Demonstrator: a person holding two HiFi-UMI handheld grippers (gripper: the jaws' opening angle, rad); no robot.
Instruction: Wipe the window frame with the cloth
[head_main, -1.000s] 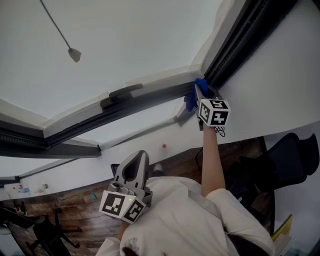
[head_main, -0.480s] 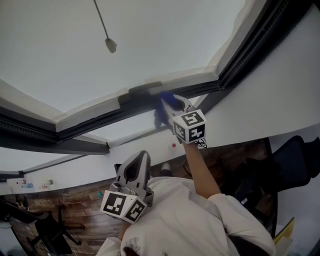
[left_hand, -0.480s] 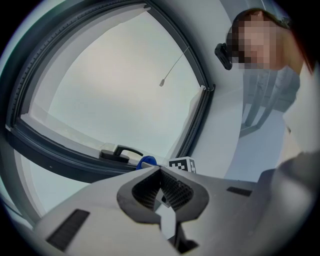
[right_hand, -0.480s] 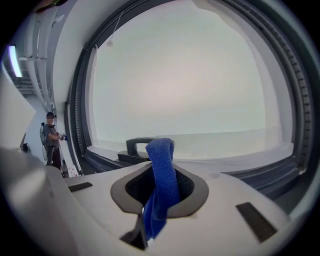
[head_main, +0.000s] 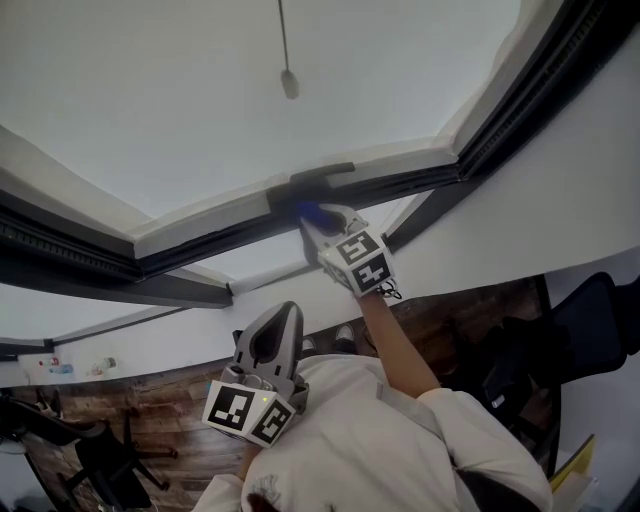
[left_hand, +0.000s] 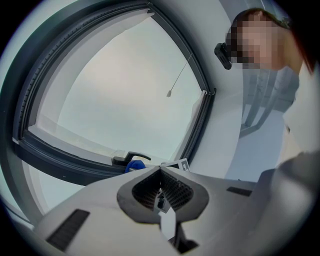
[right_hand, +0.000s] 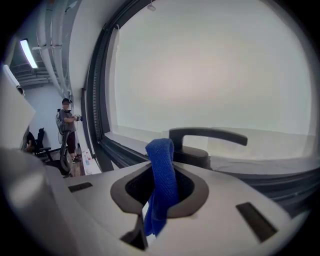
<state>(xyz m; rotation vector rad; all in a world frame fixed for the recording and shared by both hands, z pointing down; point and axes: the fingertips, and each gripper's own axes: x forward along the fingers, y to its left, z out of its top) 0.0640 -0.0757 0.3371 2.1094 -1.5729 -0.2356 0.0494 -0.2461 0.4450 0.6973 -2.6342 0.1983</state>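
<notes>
Cloth (head_main: 308, 212) was shifted along window frame (head_main: 200, 235) to handle (head_main: 310, 183).
Right claw (head_main: 318, 222), raised, was clenched on it; left claw (head_main: 284, 310) was closed.

- Thin cord (head_main: 284, 40), small weight at its end.
- Black office chair (head_main: 598, 318) at the right, on brown wooden floor (head_main: 160, 425).
- Distant standing person (right_hand: 68, 125), far left in the right gripper view; lit ceiling tube (right_hand: 28, 53) above.
</notes>
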